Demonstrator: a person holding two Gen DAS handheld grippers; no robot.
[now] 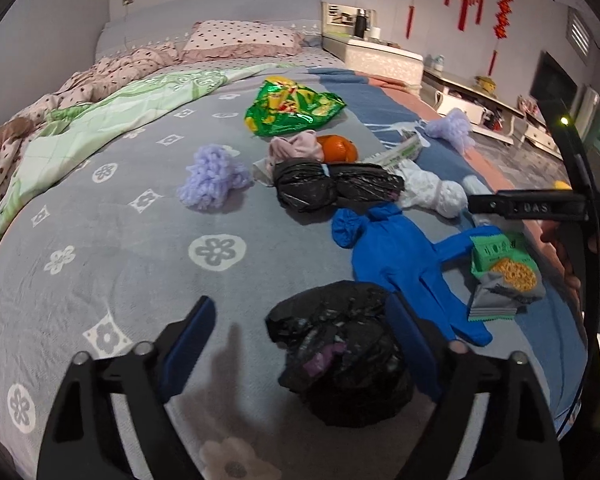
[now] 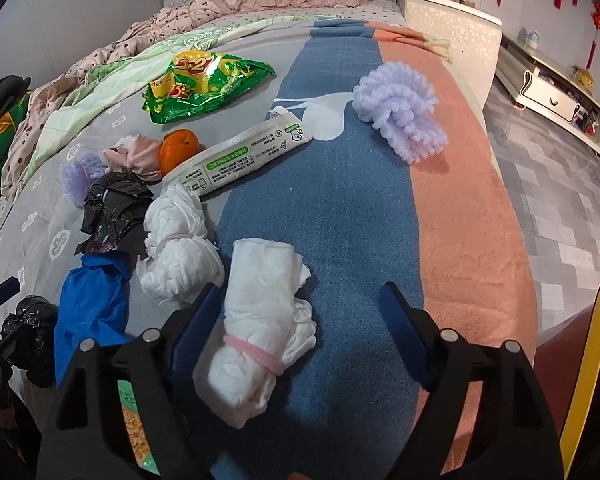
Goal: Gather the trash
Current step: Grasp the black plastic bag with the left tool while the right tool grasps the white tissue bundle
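Downward both grippers tilt (jaws apart)

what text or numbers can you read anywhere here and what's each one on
"DAS": on the black body of the right hand-held gripper, seen from the left wrist view.
"3" and "2", large red digits: on the green snack bag; its smaller print is too blurred to read.
Long white wrapper: green labels and lines of print, too small to read.
Green biscuit packet: characters too blurred to read.
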